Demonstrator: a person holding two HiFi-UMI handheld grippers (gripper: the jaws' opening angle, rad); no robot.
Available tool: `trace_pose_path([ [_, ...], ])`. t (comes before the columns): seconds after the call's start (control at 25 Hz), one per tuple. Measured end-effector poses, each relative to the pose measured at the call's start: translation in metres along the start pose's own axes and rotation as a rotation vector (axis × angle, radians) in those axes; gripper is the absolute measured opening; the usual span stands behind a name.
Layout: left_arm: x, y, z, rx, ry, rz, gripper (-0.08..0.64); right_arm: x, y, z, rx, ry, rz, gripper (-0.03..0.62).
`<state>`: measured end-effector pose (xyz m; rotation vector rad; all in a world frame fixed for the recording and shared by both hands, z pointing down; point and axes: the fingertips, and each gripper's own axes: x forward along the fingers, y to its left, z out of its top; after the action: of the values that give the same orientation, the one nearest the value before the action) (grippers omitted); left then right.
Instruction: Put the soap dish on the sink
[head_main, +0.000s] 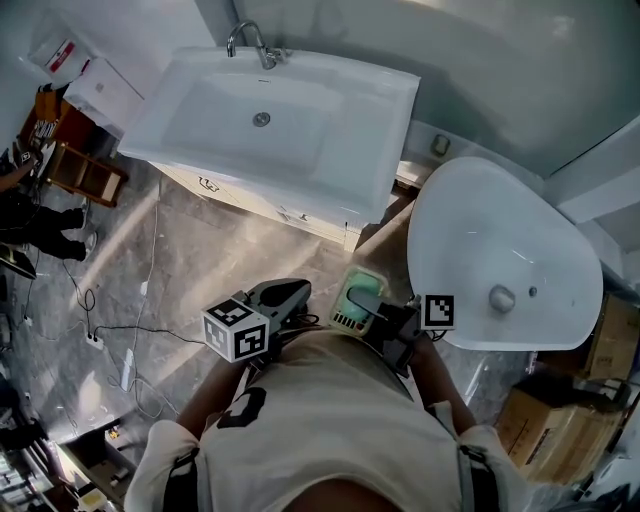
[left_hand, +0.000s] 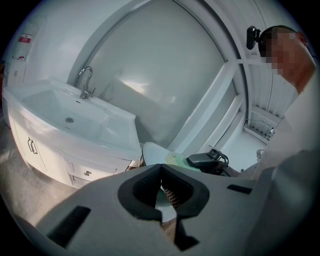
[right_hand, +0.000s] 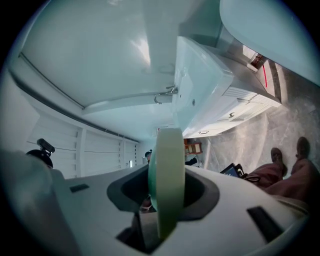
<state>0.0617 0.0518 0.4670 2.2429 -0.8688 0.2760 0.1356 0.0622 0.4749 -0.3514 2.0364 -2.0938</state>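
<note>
Head view, item 1: where is the soap dish found? (A)

It is found off the sink, held in the air in front of the person's chest, over the grey floor. It is placed just beside the near edge of the oval basin and well apart from the sink's bowl and faucet. (B)

Right gripper, jaw state? (A)

The pale green dish is clamped between the jaws. In the right gripper view the dish is seen edge-on, w/ a pad pressed on each face. The sink and its cabinet are seen beyond it. (B)

Left gripper? (A)

The jaws are brought together; in the left gripper view the tips are seen to meet and nothing is held. It is carried alongside the right one, to the left of the dish, no contact noted. Part of the dish's slatted end is glimpsed through the hollow behind the tips. (B)

Sink condition? (A)

White, rectangular, mounted on the cabinet; drain visible, deck bare. Dish not yet set down. (B)
</note>
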Motion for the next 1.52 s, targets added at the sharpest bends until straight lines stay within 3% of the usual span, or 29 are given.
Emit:
trace_pose_path([
  [0.28, 0.014, 0.017, 0.025, 0.015, -0.007, -0.059, 0.019, 0.008, 0.0, 0.031, -0.002, -0.085, -0.019, 0.149],
  [0.72, 0.012, 0.092, 0.08, 0.008, -0.005, -0.159, 0.019, 0.073, 0.005, 0.074, -0.034, -0.155, -0.094, 0.149],
  [0.88, 0.007, 0.118, 0.091, 0.001, 0.001, -0.178, 0.02, 0.096, 0.007, 0.086, -0.015, -0.185, -0.101, 0.149],
  [1.52, -0.001, 0.196, 0.132, -0.024, -0.003, -0.223, 0.019, 0.157, 0.018, 0.149, -0.093, -0.257, -0.172, 0.149],
])
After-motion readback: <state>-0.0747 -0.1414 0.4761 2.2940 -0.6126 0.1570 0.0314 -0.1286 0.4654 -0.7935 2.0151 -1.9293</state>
